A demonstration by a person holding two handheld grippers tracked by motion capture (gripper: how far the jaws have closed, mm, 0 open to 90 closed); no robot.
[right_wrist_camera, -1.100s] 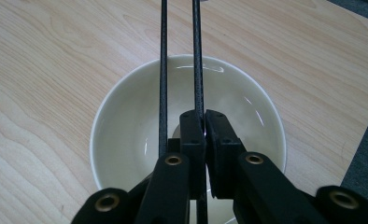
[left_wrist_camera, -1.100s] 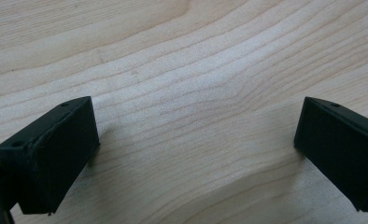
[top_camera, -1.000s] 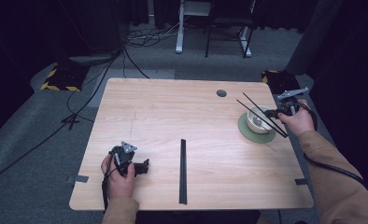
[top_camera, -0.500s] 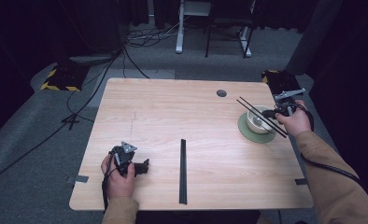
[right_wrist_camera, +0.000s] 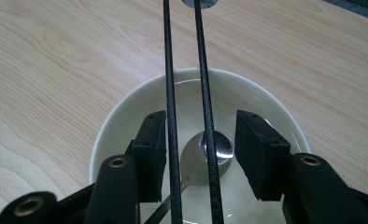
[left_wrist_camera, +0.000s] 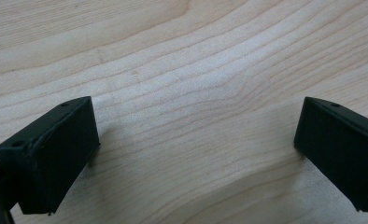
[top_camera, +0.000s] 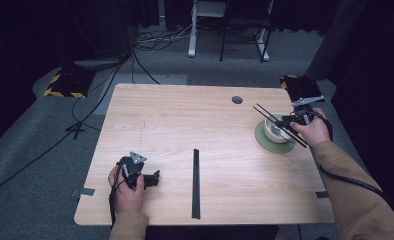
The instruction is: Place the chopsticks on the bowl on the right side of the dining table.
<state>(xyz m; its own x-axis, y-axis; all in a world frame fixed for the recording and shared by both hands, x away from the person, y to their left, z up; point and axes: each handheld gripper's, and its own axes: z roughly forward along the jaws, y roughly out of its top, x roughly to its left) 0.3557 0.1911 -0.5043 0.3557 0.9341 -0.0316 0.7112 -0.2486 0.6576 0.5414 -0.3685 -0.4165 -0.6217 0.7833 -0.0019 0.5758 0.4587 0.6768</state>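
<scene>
A white bowl [right_wrist_camera: 126, 116] stands on a green saucer [top_camera: 265, 141] at the table's right side, and a metal spoon [right_wrist_camera: 217, 151] lies in it. Two black chopsticks [right_wrist_camera: 169, 70] lie side by side across the bowl's top. My right gripper [right_wrist_camera: 201, 126] hangs over the bowl with its jaws on either side of the pair. The left jaw is against one stick and the right jaw stands clear of the other, so it is open. In the high view this gripper [top_camera: 291, 120] is at the bowl's right rim. My left gripper [top_camera: 154, 178] rests open on bare wood [left_wrist_camera: 196, 135] near the front left.
A long black strip [top_camera: 195, 182] lies on the table [top_camera: 185, 120], running from its middle toward the front edge. A round grey grommet [top_camera: 237, 100] is set in the back right of the tabletop. Cables and chair legs are on the floor behind.
</scene>
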